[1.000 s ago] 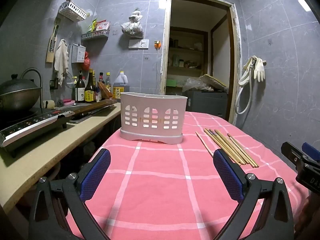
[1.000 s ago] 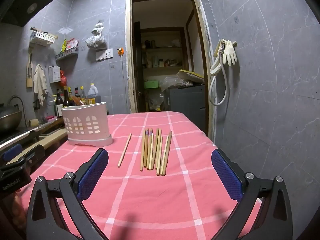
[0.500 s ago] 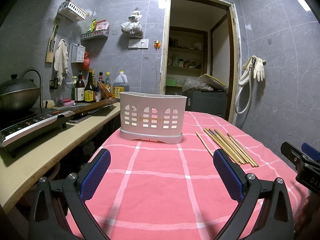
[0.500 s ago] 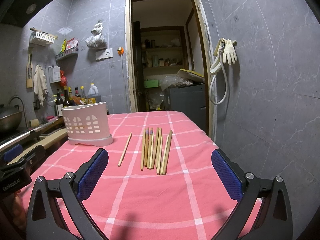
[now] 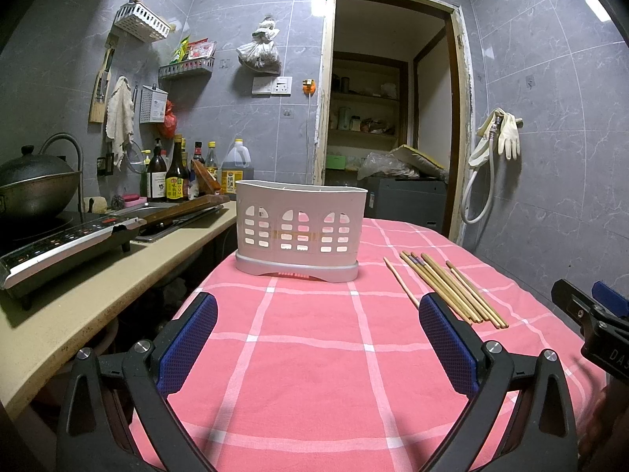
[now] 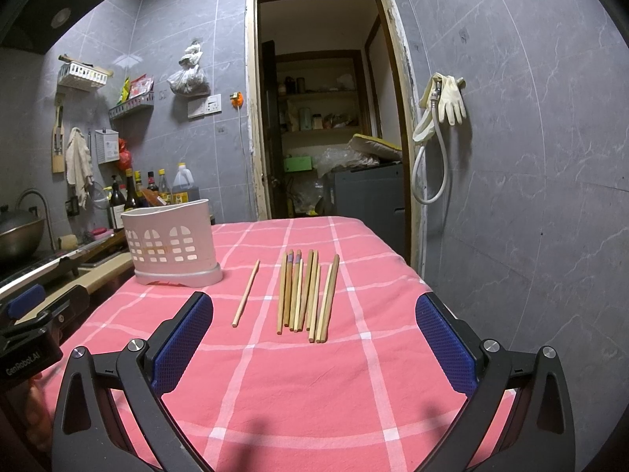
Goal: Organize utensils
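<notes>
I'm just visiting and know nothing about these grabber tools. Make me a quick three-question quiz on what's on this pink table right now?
1. True or false: the chopsticks already stand inside the white utensil holder.
2. Which is right? A: both grippers are shut on chopsticks. B: the left gripper and right gripper are both open and hold nothing. C: only the left gripper holds something.
3. In the right wrist view, what lies apart from the bundle, between it and the holder?

Key
1. False: they lie flat on the pink checked tablecloth.
2. B.
3. A single chopstick.
</notes>
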`<state>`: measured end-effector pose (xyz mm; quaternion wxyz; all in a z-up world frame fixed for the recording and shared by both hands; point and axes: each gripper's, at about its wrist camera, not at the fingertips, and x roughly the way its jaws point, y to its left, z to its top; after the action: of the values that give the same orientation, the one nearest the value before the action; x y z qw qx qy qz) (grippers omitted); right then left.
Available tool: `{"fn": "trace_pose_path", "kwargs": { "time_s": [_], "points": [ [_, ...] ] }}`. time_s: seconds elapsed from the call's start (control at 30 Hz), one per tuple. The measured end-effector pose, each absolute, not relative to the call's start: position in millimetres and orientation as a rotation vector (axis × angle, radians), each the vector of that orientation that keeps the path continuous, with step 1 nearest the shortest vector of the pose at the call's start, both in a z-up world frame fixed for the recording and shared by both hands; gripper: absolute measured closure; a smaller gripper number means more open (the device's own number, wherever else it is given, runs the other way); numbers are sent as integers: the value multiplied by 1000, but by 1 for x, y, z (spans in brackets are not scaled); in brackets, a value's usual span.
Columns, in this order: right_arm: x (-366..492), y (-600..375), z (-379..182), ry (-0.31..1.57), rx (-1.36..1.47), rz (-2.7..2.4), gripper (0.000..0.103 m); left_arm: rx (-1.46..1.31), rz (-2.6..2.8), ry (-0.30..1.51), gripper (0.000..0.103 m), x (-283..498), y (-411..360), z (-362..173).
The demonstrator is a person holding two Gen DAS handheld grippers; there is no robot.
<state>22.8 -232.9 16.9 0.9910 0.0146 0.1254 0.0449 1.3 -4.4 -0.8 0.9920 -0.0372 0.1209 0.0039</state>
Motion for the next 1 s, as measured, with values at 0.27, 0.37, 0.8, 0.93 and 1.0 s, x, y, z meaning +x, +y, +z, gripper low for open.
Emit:
{"fn": "trace_pose_path", "kwargs": {
  "time_s": [0.27,0.37,0.8,0.93,1.0],
  "points": [
    [23,-233,16,253,31,90,0,-75,7,243,2,1,-2,0],
    [23,-233,16,254,32,90,0,-75,7,244,3,1,-2,0],
    [24,-232,15,257,34,90,0,-75,7,244,3,1,-2,0],
    [24,-232,15,256,34,90,0,-75,7,245,3,1,-2,0],
    [25,-232,14,257,34,91,0,-75,7,244,3,1,-2,0]
  ]
}}
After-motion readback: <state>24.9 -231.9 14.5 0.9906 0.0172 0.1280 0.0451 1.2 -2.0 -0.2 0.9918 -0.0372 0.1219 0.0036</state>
